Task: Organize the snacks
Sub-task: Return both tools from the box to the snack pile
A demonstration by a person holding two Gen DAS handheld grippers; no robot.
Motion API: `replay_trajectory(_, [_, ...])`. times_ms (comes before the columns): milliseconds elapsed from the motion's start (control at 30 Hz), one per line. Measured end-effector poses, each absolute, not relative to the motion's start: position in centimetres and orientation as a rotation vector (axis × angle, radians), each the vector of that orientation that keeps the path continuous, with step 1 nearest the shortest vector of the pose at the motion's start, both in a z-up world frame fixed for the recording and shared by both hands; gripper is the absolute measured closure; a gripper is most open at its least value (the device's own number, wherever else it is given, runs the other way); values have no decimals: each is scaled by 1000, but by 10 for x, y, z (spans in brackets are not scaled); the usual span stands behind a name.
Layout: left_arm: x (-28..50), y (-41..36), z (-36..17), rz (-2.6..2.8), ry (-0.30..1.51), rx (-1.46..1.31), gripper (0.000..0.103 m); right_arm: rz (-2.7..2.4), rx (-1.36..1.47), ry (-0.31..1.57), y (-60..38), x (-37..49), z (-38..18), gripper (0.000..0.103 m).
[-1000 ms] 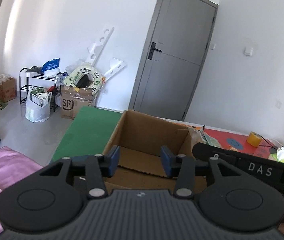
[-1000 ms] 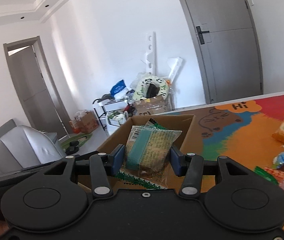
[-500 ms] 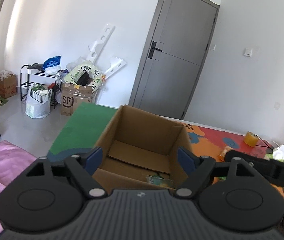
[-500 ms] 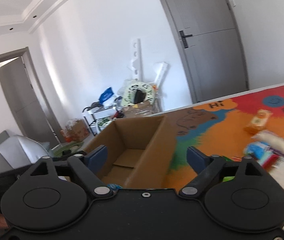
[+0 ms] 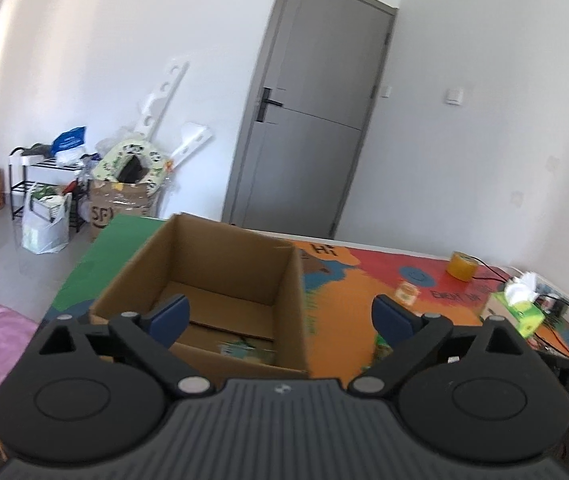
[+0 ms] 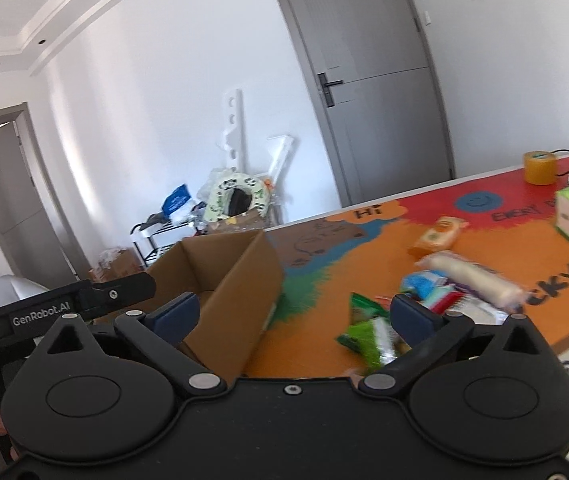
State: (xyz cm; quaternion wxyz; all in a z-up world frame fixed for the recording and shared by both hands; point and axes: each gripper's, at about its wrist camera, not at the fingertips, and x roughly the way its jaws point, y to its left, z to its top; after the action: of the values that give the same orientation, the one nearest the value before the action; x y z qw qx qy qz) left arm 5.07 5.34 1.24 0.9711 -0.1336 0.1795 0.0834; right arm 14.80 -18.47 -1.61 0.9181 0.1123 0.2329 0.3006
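Right wrist view: right gripper (image 6: pixel 291 314) has just been opening, jaws now spread wide with nothing between them. Its fingers sit with the left pad over the cardboard box (image 6: pixel 240 284) corner and the right pad toward the loose snacks. Green snack packet (image 6: pixel 368 336) lies on the play mat (image 6: pixel 364 248) just ahead and a little right of the gripper's centreline, nearest of the pile. Its long axis looks to run roughly away from the camera, tilted left; blur makes this uncertain. Beyond it, further right: blue-and-red packets (image 6: pixel 432 290), a long white roll-shaped pack (image 6: pixel 476 278) lying diagonally, an orange packet (image 6: pixel 438 234).

Left wrist view: left gripper (image 5: pixel 280 314) has also just been opening, jaws wide and empty, pointing into the box (image 5: pixel 220 276). 1 packet (image 5: pixel 248 350) lies on the box floor near the front wall.

Judgement: the pile is on the right side, so the right gripper is nearer. Next pick likely needs a small swing right and down onto the green packet, pads closing across its short axis.
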Motion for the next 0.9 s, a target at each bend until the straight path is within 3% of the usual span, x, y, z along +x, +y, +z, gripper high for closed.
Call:
replay_trajectory(700, [58,-4,1,38,425,-215,5,463,312,480,-275,141,-37,1])
replay_trajectory(900, [68,-19,-9,-9,447,-209,6,436,341,520,-287,150,-51,5])
